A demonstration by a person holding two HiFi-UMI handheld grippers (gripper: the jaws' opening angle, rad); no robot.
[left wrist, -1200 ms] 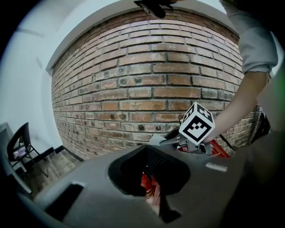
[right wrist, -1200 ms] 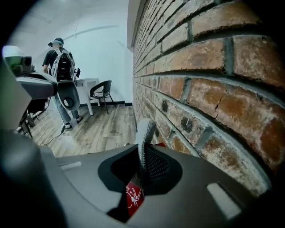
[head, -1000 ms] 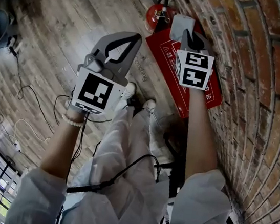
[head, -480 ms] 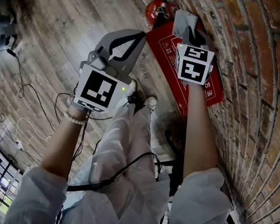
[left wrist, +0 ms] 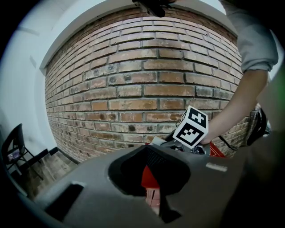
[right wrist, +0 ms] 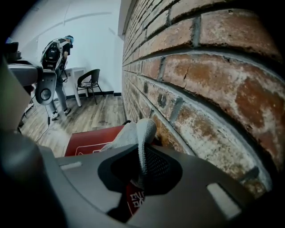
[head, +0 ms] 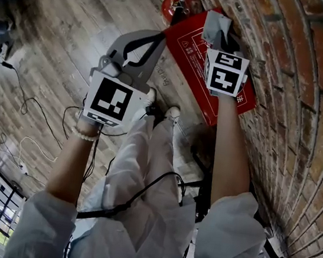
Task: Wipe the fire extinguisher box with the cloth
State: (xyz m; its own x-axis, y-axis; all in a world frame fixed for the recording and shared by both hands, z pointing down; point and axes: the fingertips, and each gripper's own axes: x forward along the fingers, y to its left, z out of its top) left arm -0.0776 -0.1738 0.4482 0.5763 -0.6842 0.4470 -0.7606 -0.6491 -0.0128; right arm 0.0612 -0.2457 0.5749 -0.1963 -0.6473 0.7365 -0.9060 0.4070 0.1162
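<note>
The red fire extinguisher box (head: 194,46) lies flat on the wooden floor along the brick wall. My right gripper (head: 220,39) is shut on a grey cloth (head: 216,25) and presses it onto the box's far end, close to the wall. In the right gripper view the cloth (right wrist: 133,132) bulges up out of the jaws (right wrist: 143,171), with the red box (right wrist: 91,140) beneath it. My left gripper (head: 156,36) hovers over the floor just left of the box, shut with nothing in it. Through its frame (left wrist: 153,191) a patch of the red box (left wrist: 149,179) shows.
A red fire extinguisher (head: 177,5) stands at the box's far end. The brick wall (head: 299,85) runs close along the right. Cables (head: 30,107) trail over the floor at left. The wearer's legs and shoes (head: 159,110) stand beside the box. A person, chair and desk (right wrist: 67,75) are far off.
The right gripper has slid the cloth a little farther along the box toward the wall. The left gripper has kept nearly the same place.
</note>
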